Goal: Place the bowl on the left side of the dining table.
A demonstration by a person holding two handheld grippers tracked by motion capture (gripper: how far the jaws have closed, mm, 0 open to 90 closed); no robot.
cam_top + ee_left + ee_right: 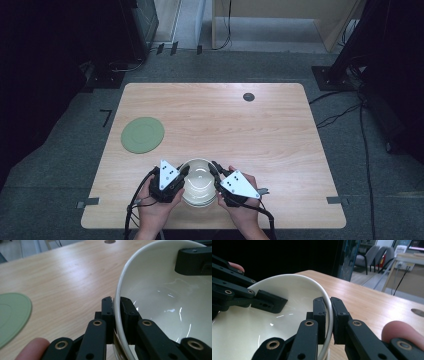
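Two grippers: both clamp the rim of one white bowl, on opposite sides, near the person's edge of the table.
Table [260, 130]: pale wood with rounded corners, standing on a grey floor; cables trail across the floor to its right.
Green plate [142, 134]: flat, round, lying on the left part of the table, well apart from the bowl; its edge also shows at the left of the left gripper view [12, 315].
White bowl [199, 177]: upright at the near middle of the table, between the two hands; glossy inside, with light reflections on its wall [160, 297]. In the high view, rims beneath it suggest it sits in other bowls; how many I cannot tell.
Left gripper [183, 171]: jaws closed on the bowl's left rim, one jaw inside and one outside [116, 312], the pads pressing the wall.
Right gripper [216, 171]: jaws closed on the bowl's right rim in the same way [329, 315], the thin white edge pinched between them.
Grommet [248, 96]: small dark round disc set in the far right part of the tabletop.
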